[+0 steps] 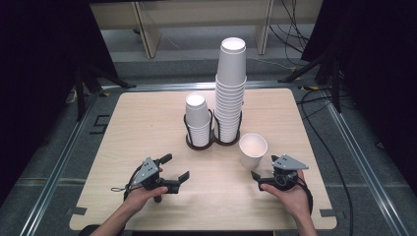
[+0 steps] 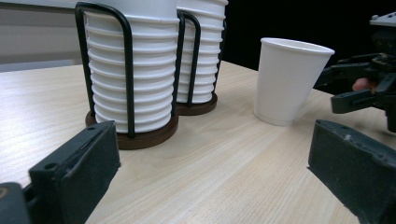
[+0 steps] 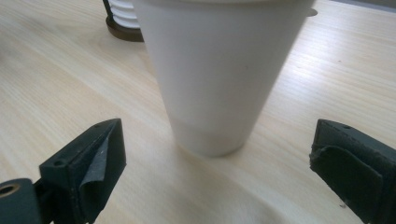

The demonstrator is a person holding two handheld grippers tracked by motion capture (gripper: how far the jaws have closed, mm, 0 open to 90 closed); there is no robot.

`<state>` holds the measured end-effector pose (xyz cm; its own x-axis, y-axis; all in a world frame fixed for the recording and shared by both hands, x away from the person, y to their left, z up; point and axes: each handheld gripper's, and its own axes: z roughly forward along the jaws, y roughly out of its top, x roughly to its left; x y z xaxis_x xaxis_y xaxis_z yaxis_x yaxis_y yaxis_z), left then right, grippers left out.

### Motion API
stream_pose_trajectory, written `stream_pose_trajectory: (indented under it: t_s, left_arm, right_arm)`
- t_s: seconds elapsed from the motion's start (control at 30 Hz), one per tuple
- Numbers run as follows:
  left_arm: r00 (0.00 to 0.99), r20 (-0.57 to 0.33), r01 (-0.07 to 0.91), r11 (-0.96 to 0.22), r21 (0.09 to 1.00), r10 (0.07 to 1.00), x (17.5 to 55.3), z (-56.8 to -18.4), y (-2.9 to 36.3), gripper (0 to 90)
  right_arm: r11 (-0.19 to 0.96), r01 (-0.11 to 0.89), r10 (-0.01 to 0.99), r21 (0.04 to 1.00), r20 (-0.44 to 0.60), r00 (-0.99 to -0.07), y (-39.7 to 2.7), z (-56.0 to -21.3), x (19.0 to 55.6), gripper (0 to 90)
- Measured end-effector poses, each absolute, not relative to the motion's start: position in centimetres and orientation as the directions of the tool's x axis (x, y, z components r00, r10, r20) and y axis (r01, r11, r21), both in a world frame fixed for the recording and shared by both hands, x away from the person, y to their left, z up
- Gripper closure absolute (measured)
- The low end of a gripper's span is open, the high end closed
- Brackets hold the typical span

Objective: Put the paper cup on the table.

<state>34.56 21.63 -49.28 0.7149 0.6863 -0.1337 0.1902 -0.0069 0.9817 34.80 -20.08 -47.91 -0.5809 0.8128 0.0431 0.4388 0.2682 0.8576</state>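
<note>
Two stacks of white paper cups stand in a dark twin-ring wire holder (image 1: 200, 142) near the middle of the wooden table (image 1: 147, 118) in the high view: the short stack (image 1: 197, 119) fills the left ring and the tall stack (image 1: 230, 88) fills the right ring, rising well above it. A single cup (image 1: 253, 150) stands upright and empty at about four o'clock from the holder, just beside its base but apart from it. At seven o'clock from the holder, the left gripper (image 1: 176, 168) is held in the person's left hand (image 1: 142, 194), jaws spread wide and empty. At five o'clock from the single cup, the right gripper (image 1: 262, 172) sits in the right hand (image 1: 290, 191), jaws apart, close to the cup without touching it. From the left gripper view, the holder (image 2: 140, 135) stands at eleven o'clock with the ribbed rims of both stacks (image 2: 126, 74) showing between its black wires; the single cup (image 2: 289, 79) stands at one o'clock, with the right gripper (image 2: 364, 88) just past it at the right edge. The left gripper's own jaws frame bare tabletop. From the right gripper view, the single cup (image 3: 219, 74) looms at twelve o'clock, upright on the table, between and beyond the released jaws, untouched by either; the holder's base (image 3: 123, 25) peeks at eleven o'clock.
</note>
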Motion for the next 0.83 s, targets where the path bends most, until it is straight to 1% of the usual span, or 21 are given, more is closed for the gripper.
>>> stream_pose_trajectory:
  t_s: [0.03,0.07,0.1,0.13,0.2,0.27,0.33,0.37,0.4,0.43,0.47,0.53,0.57,0.6,0.63,0.67,0.7,0.73,0.77,0.8,0.83]
  left_arm:
    - [0.713,-0.134,0.190,-0.006,0.982,0.688,34.6,-49.3,21.6,1.8]
    - [0.712,-0.133,0.190,-0.008,0.982,0.689,34.6,-49.3,21.7,1.8]
    - [0.711,-0.131,0.192,-0.012,0.981,0.691,34.6,-49.3,21.7,1.8]
    - [0.710,-0.129,0.191,-0.014,0.981,0.692,34.6,-49.4,21.8,1.8]
    - [0.708,-0.118,0.188,-0.025,0.982,0.696,34.6,-49.4,21.8,1.8]
    - [0.706,-0.111,0.183,-0.029,0.983,0.699,34.6,-49.5,21.8,1.9]
    - [0.710,-0.102,0.167,-0.026,0.986,0.697,34.8,-49.6,21.8,1.9]
    - [0.709,-0.095,0.163,-0.032,0.986,0.699,34.8,-49.6,21.8,1.8]
    - [0.705,-0.082,0.167,-0.053,0.984,0.705,34.7,-49.6,21.8,1.8]
    - [0.703,-0.076,0.164,-0.057,0.985,0.707,34.7,-49.6,21.8,1.8]
    - [0.702,-0.073,0.162,-0.059,0.985,0.709,34.7,-49.6,21.8,1.8]
    - [0.703,-0.062,0.156,-0.069,0.985,0.708,34.7,-49.6,21.8,1.9]
    - [0.708,-0.063,0.141,-0.054,0.989,0.704,34.8,-49.7,21.7,1.8]
    - [0.710,-0.060,0.136,-0.053,0.989,0.702,34.8,-49.8,21.6,1.8]
    - [0.708,-0.059,0.137,-0.055,0.989,0.704,34.8,-49.7,21.6,1.8]
    - [0.704,-0.058,0.144,-0.062,0.988,0.708,34.7,-49.7,21.7,1.8]
    - [0.704,-0.058,0.143,-0.061,0.988,0.708,34.8,-49.7,21.7,1.8]
    - [0.704,-0.059,0.142,-0.059,0.988,0.708,34.8,-49.7,21.7,1.8]
    - [0.701,-0.056,0.150,-0.070,0.986,0.711,34.8,-49.7,21.7,1.8]
    - [0.700,-0.056,0.151,-0.071,0.986,0.711,34.8,-49.6,21.7,1.8]
    - [0.701,-0.054,0.151,-0.073,0.986,0.711,34.8,-49.6,21.6,1.9]
  right_arm:
    - [0.283,0.411,0.805,0.866,0.019,-0.593,-20.5,-47.9,34.8,4.4]
    - [0.270,0.408,0.803,0.872,0.030,-0.596,-20.6,-47.9,34.6,4.4]
    - [0.275,0.391,0.807,0.878,0.011,-0.591,-21.0,-47.9,34.3,4.4]
    - [0.261,0.401,0.819,0.878,0.018,-0.574,-21.2,-47.8,34.0,4.6]
    - [0.243,0.394,0.820,0.887,0.030,-0.572,-21.7,-47.9,33.6,4.9]
    - [0.245,0.373,0.827,0.895,0.008,-0.562,-22.3,-47.9,33.2,5.3]
    - [0.219,0.388,0.836,0.895,0.033,-0.548,-22.6,-48.0,32.7,5.5]
    - [0.228,0.353,0.844,0.907,-0.004,-0.536,-22.9,-48.1,32.6,5.6]
    - [0.202,0.366,0.852,0.909,0.021,-0.523,-23.0,-48.1,32.2,5.7]
    - [0.211,0.340,0.854,0.916,-0.004,-0.520,-23.3,-48.2,32.1,5.7]
    - [0.191,0.346,0.856,0.919,0.016,-0.517,-23.4,-48.2,31.9,5.7]
    - [0.183,0.291,0.872,0.939,-0.018,-0.489,-23.8,-48.4,31.7,6.8]
    - [0.139,0.316,0.876,0.939,0.032,-0.482,-23.8,-48.4,31.3,7.0]
    - [0.152,0.276,0.878,0.949,-0.001,-0.479,-24.1,-48.4,31.3,6.7]
    - [0.128,0.269,0.882,0.955,0.015,-0.472,-24.1,-48.5,31.2,6.6]
    - [0.128,0.272,0.885,0.954,0.014,-0.466,-24.2,-48.5,31.0,6.7]
    - [0.137,0.221,0.890,0.966,-0.022,-0.455,-24.3,-48.5,31.1,6.5]
    - [0.133,0.239,0.890,0.962,-0.010,-0.457,-24.4,-48.4,30.9,6.4]
    - [0.139,0.229,0.890,0.964,-0.020,-0.455,-24.4,-48.4,30.8,6.4]
    - [0.106,0.226,0.891,0.968,0.008,-0.453,-24.3,-48.5,30.8,6.4]
    - [0.139,0.206,0.891,0.969,-0.031,-0.453,-24.5,-48.5,30.8,6.4]
